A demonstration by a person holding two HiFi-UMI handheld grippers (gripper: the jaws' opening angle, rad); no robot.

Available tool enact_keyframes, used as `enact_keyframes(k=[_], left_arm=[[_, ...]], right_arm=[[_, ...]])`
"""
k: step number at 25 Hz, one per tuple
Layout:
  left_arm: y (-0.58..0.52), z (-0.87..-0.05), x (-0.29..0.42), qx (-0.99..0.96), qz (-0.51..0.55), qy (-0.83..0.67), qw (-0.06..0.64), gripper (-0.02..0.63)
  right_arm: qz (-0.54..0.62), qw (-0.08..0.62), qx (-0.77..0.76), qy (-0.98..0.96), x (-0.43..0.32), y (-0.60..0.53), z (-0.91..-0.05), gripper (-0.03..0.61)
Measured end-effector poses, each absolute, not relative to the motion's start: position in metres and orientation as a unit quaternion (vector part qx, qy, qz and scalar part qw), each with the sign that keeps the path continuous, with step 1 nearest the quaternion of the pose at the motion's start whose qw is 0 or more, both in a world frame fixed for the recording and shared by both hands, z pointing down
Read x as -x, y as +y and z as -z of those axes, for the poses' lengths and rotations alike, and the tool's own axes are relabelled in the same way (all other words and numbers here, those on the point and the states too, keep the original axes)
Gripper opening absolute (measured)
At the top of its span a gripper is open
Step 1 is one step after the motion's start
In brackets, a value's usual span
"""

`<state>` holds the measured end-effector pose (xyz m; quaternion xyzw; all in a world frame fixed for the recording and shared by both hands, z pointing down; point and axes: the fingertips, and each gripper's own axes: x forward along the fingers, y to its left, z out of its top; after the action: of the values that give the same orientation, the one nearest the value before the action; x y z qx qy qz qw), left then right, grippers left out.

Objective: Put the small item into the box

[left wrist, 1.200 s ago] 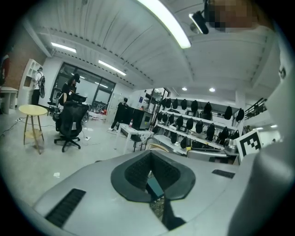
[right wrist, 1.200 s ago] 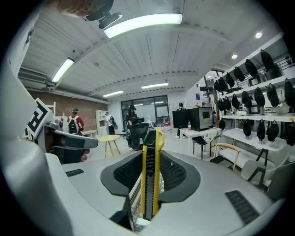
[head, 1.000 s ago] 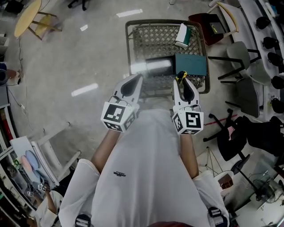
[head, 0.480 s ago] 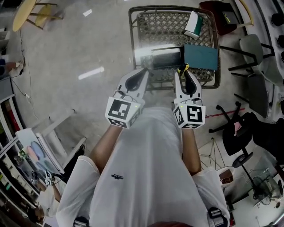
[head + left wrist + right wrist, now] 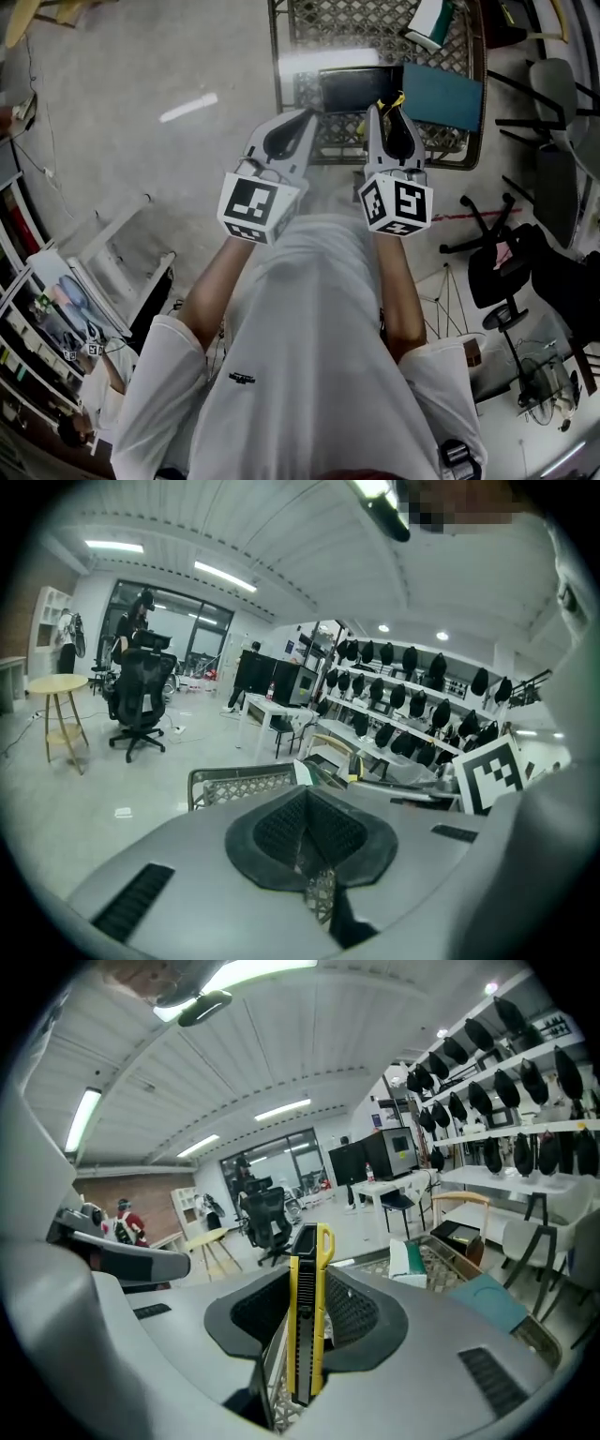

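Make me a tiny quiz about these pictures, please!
1. True or false: the left gripper is holding something.
2. What colours are on the utility knife clamped in the right gripper? A) red and white B) yellow and black C) blue and green
3. Is the knife inside the dark box on the mesh table yet?

Key: 1 false; 2 B; 3 no.
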<state>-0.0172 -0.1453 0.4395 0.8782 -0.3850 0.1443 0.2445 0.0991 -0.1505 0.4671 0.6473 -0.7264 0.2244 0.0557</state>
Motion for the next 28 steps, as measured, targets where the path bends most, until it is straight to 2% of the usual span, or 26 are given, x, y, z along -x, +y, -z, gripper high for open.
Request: enact_keyframes(k=[14,23,28], left_arm=[[-0.172,-0.517,0.011,-0.856,-0.166,-0.397,0.287,0.002],[-0.181,-0.548,0.009,-0.847,-0.179,-0.399,0.302,0.002],[-0.185,-0.561,0.009,-0.844,-0.184,-0.398,0.308,0.002]], right_arm=[[-0.319,0.041,-0.68,-0.659,-0.133,-0.185,-0.567,0.104],[-0.382,0.06,-0.689,-0.613,-0.133,-0.195,-0.63,0.104],[-0.403,0.042,-0.685,-0.605,-0.135,-0.205,-0.644,0.095]])
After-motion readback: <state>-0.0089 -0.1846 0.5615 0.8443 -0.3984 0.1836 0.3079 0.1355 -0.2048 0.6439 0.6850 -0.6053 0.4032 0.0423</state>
